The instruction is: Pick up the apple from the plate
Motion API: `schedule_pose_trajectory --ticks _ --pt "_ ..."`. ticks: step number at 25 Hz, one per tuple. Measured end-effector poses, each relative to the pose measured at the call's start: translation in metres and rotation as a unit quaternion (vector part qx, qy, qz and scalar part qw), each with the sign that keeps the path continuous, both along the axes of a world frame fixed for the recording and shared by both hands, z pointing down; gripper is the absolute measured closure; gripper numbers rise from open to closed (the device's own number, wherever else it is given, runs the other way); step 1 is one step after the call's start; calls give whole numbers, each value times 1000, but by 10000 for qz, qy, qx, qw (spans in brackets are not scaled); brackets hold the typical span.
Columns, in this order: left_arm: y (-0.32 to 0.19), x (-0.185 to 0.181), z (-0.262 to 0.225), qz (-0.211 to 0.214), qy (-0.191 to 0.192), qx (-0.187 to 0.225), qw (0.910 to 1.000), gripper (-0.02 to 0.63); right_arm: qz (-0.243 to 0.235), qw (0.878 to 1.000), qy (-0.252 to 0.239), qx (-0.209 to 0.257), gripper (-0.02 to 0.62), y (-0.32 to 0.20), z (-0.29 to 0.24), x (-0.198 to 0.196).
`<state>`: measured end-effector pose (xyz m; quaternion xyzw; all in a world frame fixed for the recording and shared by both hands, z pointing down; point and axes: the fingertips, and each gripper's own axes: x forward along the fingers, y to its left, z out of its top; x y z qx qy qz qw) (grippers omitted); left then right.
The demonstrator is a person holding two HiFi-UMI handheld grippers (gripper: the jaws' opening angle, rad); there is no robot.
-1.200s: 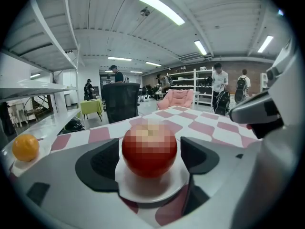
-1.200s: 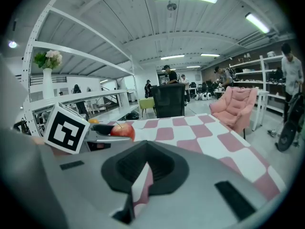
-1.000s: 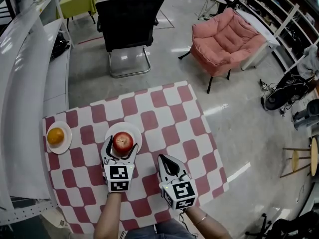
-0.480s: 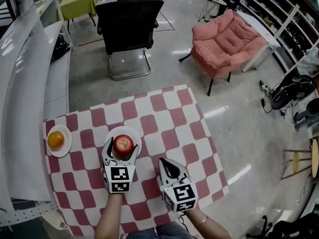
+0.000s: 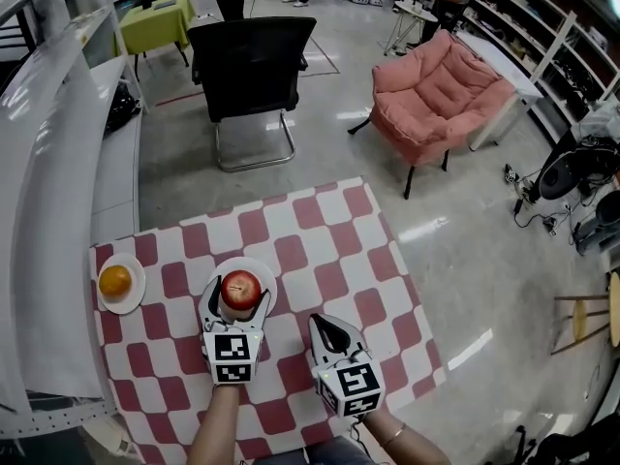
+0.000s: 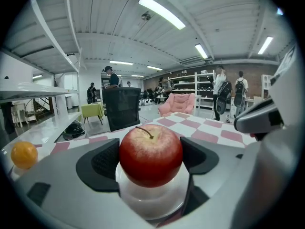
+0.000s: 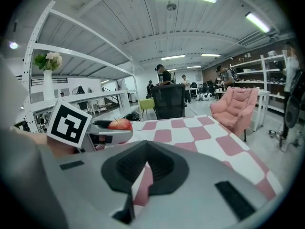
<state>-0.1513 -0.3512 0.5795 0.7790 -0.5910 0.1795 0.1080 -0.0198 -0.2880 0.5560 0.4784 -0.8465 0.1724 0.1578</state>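
The left gripper [image 5: 238,298] has its fingers [image 6: 102,161] pinching the red apple [image 5: 241,287] from both sides, the dark pads meeting its flanks in the left gripper view. The apple is over the white plate [image 5: 260,269], near the middle of the checked worktop [image 5: 329,250]. Its underside overlaps the plate there, so it cannot be told whether it rests on the plate or is clear of it. The right gripper [image 5: 326,324] sits nearer the worktop's front edge with its fingers [image 7: 128,168] pressed together on nothing. The only print is the black-and-white square markers on each gripper's cube [image 7: 69,123]. An orange [image 5: 115,280] lies on a small plate [image 5: 134,296] at the worktop's left edge; the left gripper view shows the orange but hides its plate. The right gripper view shows only the top of the apple. Both forearms are cut off at the head view's lower edge.
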Motion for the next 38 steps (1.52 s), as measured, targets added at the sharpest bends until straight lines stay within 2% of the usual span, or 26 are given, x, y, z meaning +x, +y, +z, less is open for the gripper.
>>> schedule_pose_trajectory --ticks 19,33,38 --pt "28 -3 -71 -23 56 459 9989 221 -130 9979 -156 619 586 19 -58 -6" --pt "72 4 -106 -68 0 656 9978 221 -169 9945 -238 1004 586 46 -92 4" --pt "91 6 -123 -97 87 790 9968 221 -183 9928 -289 1146 586 54 -106 7"
